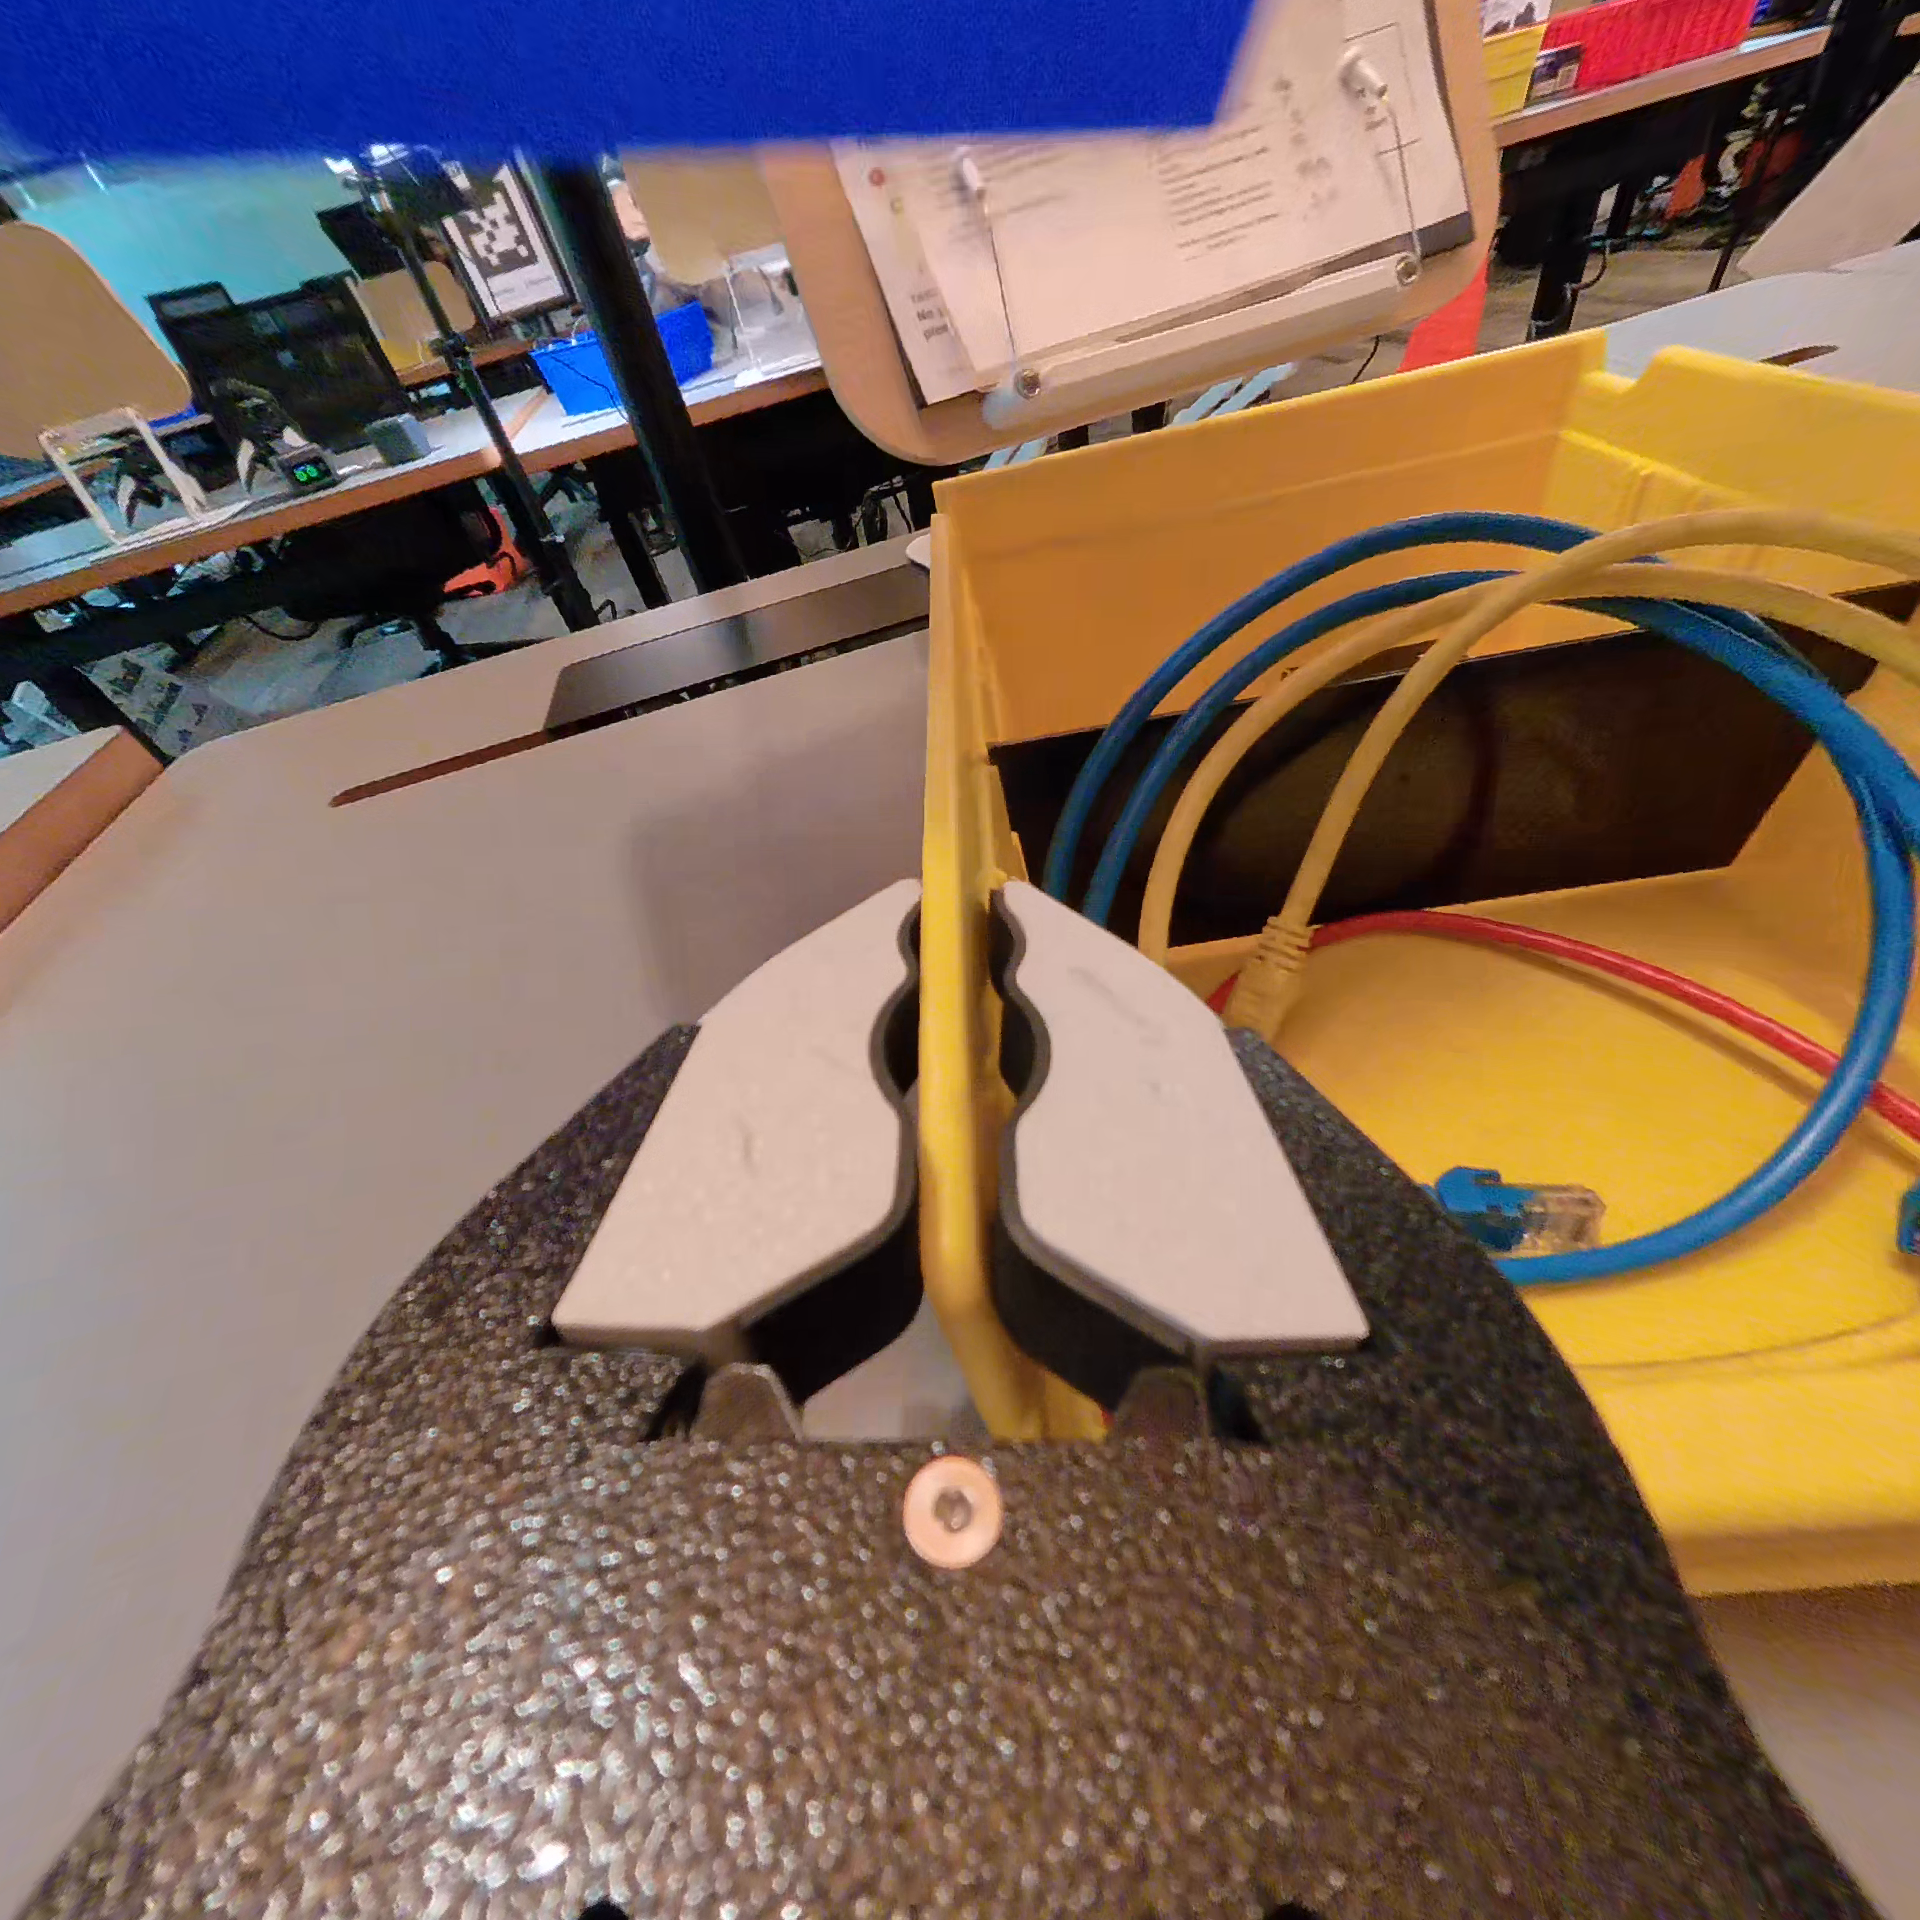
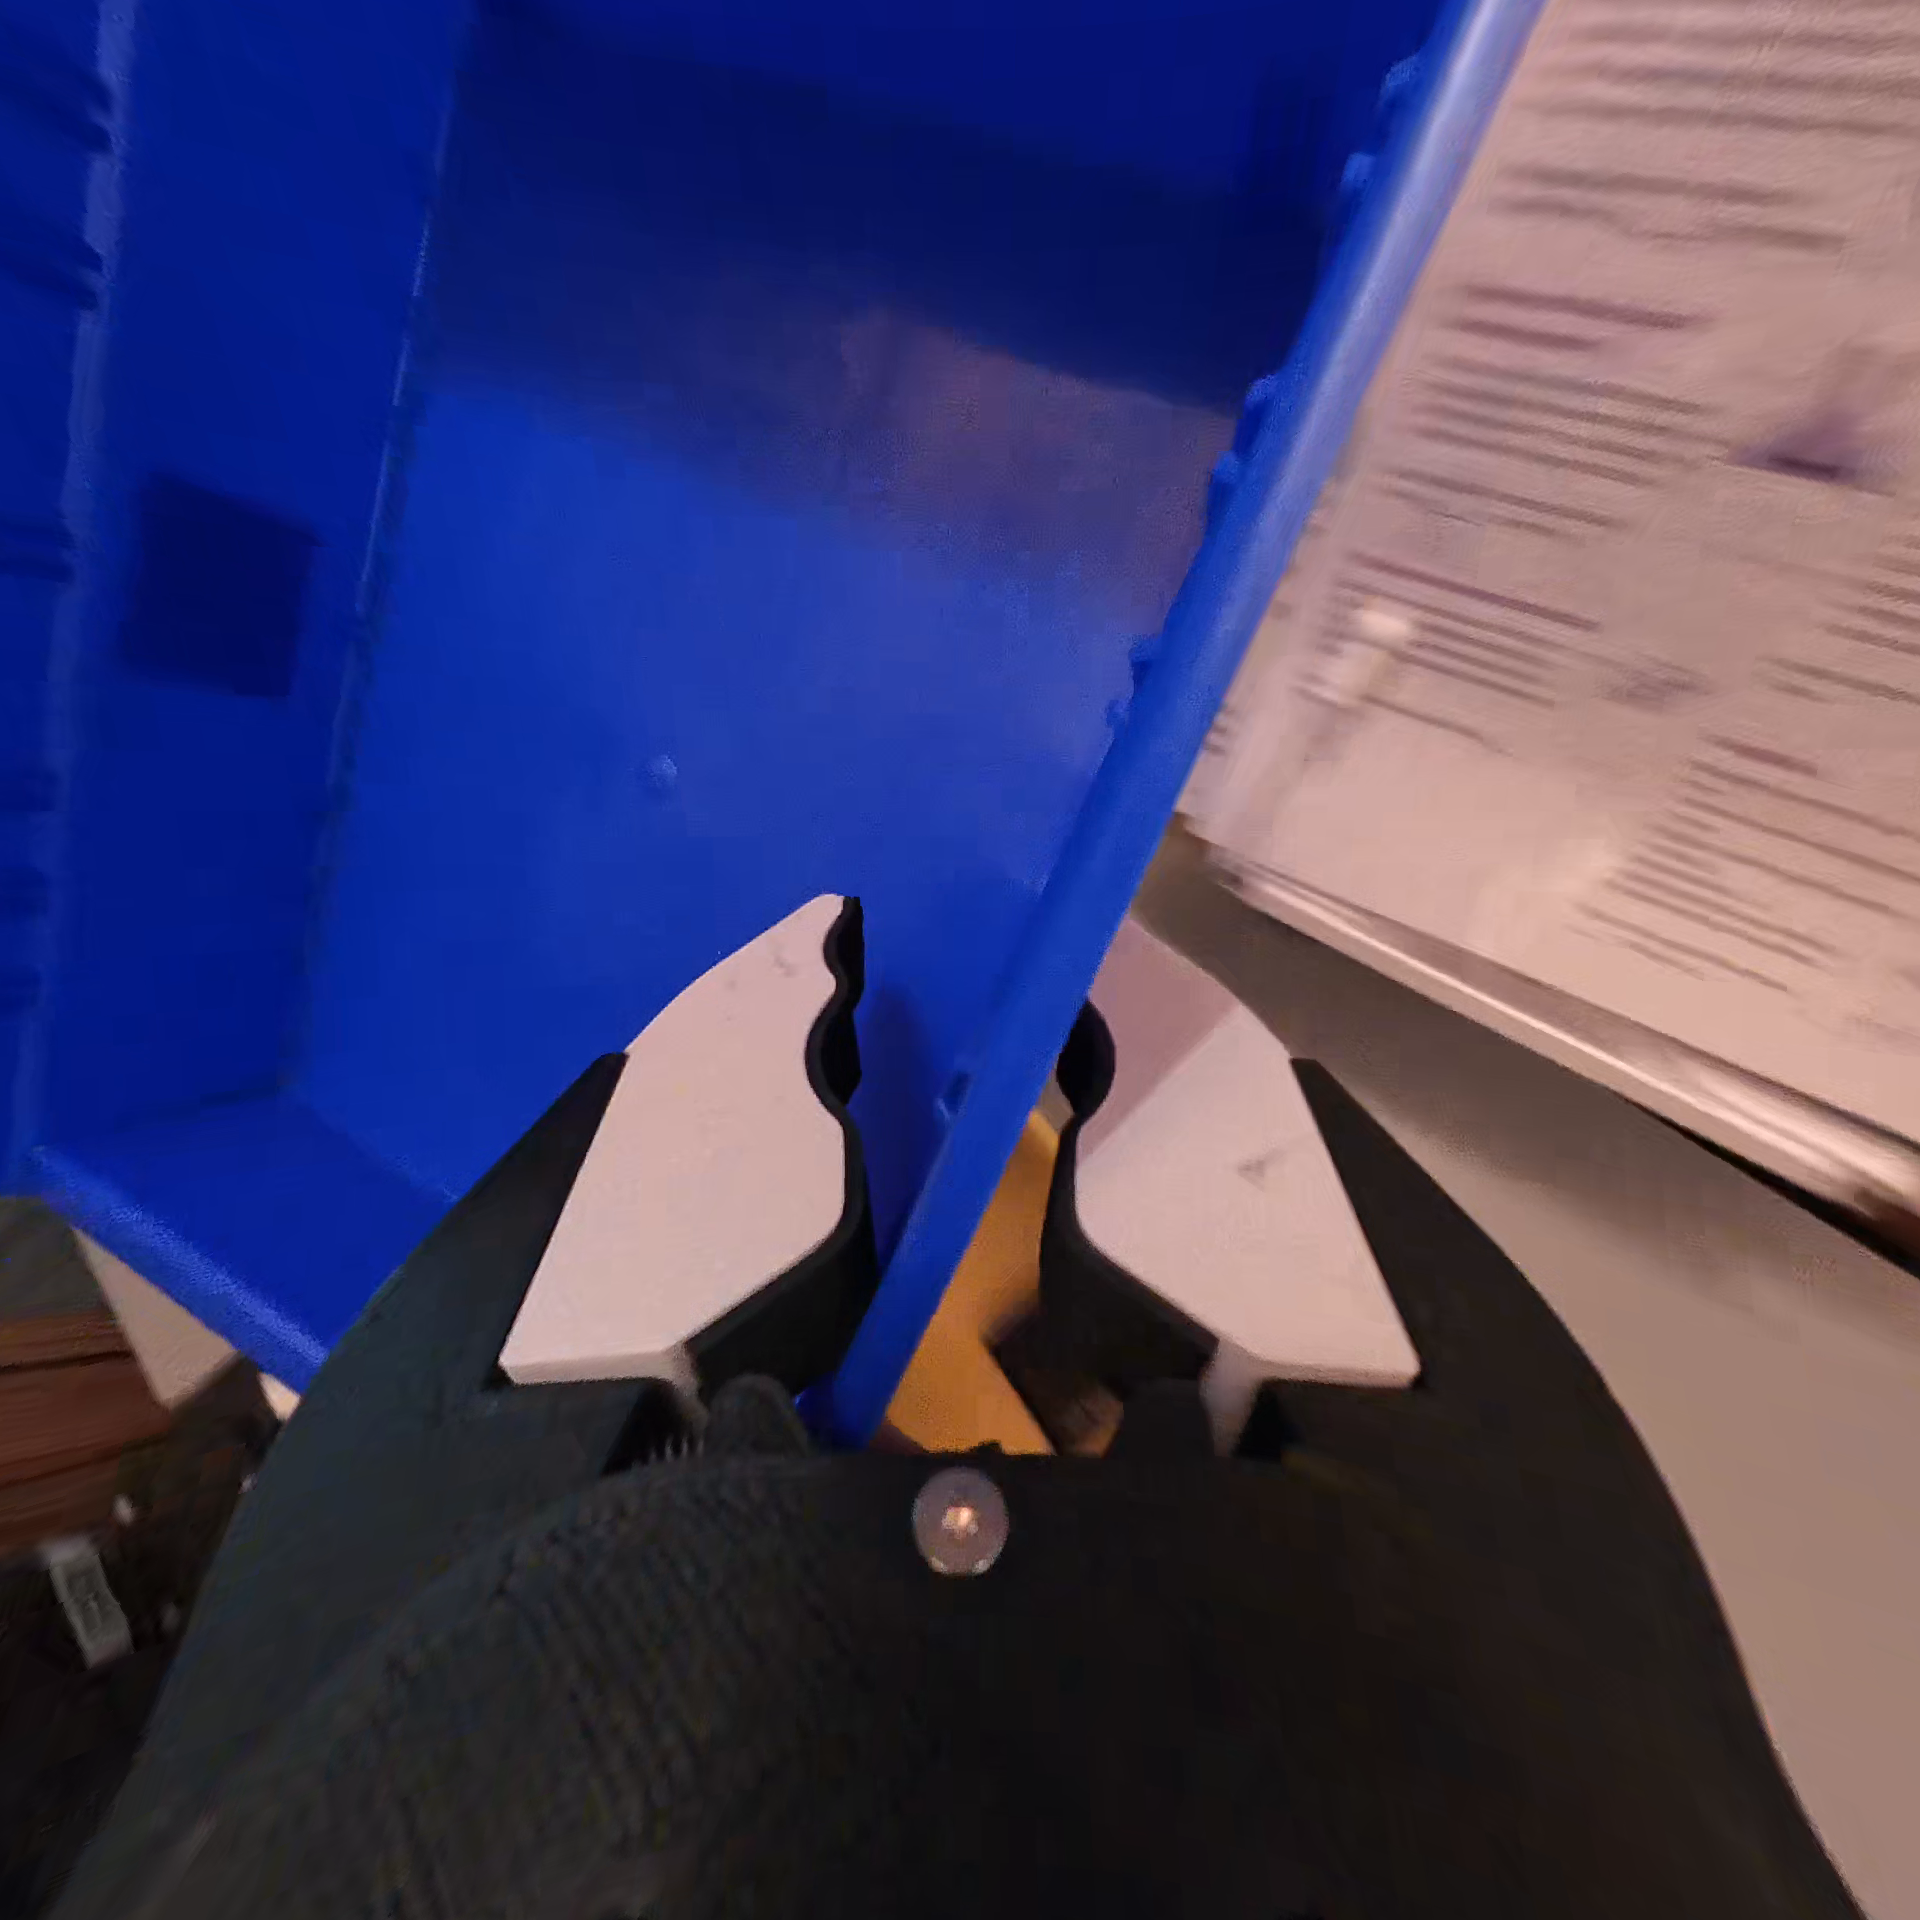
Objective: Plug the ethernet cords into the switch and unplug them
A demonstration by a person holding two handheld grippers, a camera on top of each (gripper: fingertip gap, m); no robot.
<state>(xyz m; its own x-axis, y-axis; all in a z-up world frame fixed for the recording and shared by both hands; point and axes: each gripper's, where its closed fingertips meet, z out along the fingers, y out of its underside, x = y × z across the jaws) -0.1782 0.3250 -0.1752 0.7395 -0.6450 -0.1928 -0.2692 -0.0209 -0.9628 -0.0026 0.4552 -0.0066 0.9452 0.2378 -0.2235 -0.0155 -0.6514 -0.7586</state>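
My left gripper [image 1: 958, 914] is shut on the left wall of a yellow bin [image 1: 1247, 582] that stands on the grey table. In the bin lie a blue ethernet cord [image 1: 1860, 997] with a clear plug [image 1: 1548, 1216], a yellow cord [image 1: 1382, 748] and a red cord [image 1: 1621, 977]. A black box-shaped thing [image 1: 1403, 790], perhaps the switch, lies at the bin's back. My right gripper [image 2: 961, 961] is shut on the side wall of a blue bin [image 2: 644, 582], held up and tilted. That bin's edge also shows blurred at the top of the left wrist view [image 1: 623, 62].
A stand with clipped paper sheets [image 1: 1153, 218] rises just behind the yellow bin and shows blurred in the right wrist view [image 2: 1621, 582]. The grey table [image 1: 364, 1039] stretches to the left. Farther back are other desks, a black pole [image 1: 634, 374] and a tripod.
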